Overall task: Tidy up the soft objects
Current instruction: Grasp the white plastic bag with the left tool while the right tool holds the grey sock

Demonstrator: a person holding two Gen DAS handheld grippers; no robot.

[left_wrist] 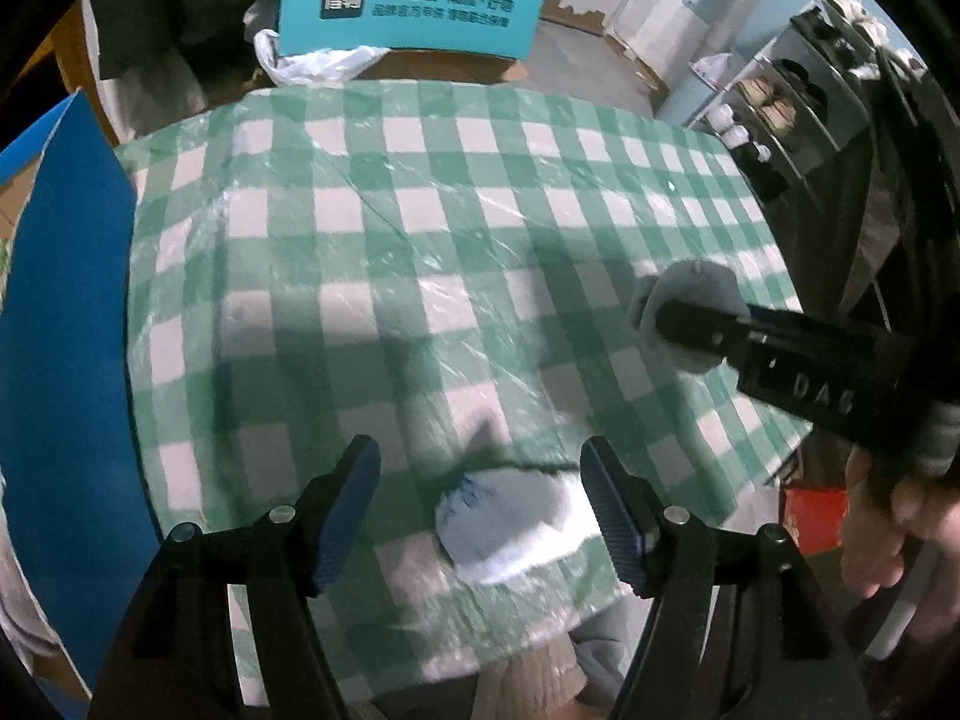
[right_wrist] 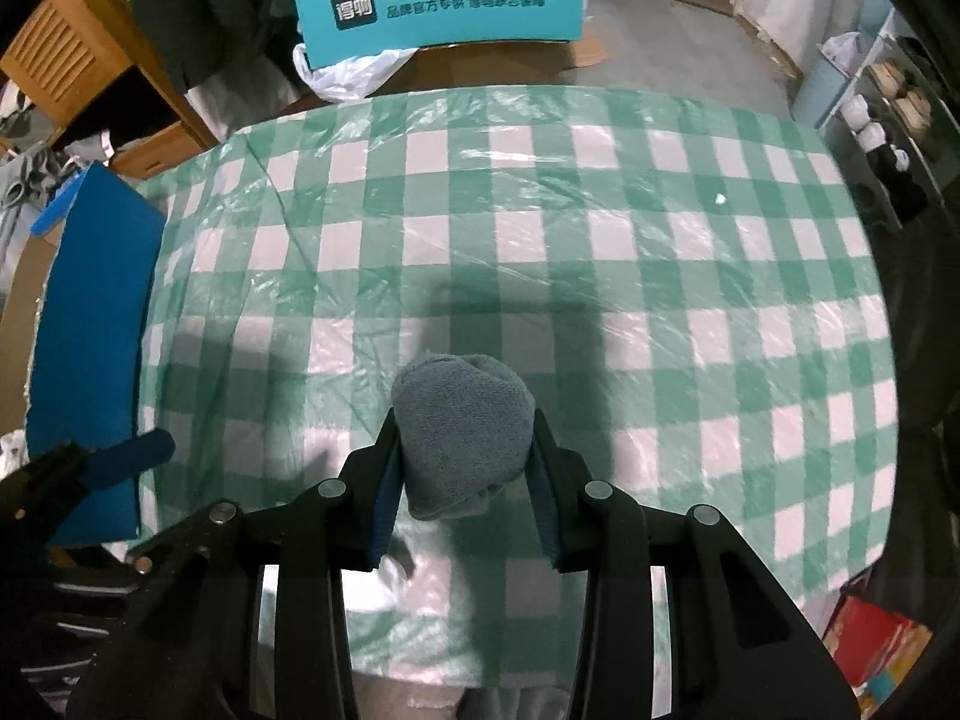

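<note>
A green-and-white checked table [left_wrist: 420, 240] fills both views. My left gripper [left_wrist: 480, 510] is open and empty, its jaws wide apart above a white and grey-blue sock [left_wrist: 510, 525] lying near the table's front edge. My right gripper [right_wrist: 465, 480] is shut on a rolled grey-blue sock [right_wrist: 462, 420] and holds it over the table [right_wrist: 600, 240]. In the left wrist view the right gripper [left_wrist: 666, 324] reaches in from the right with that grey sock [left_wrist: 696, 291] in its jaws.
A teal box with printed lettering [left_wrist: 414, 9] stands beyond the table's far edge, with a white plastic bag [left_wrist: 312, 63] beside it. A blue board [left_wrist: 66, 312] lies along the table's left side. A shoe rack [left_wrist: 780, 96] stands at the right.
</note>
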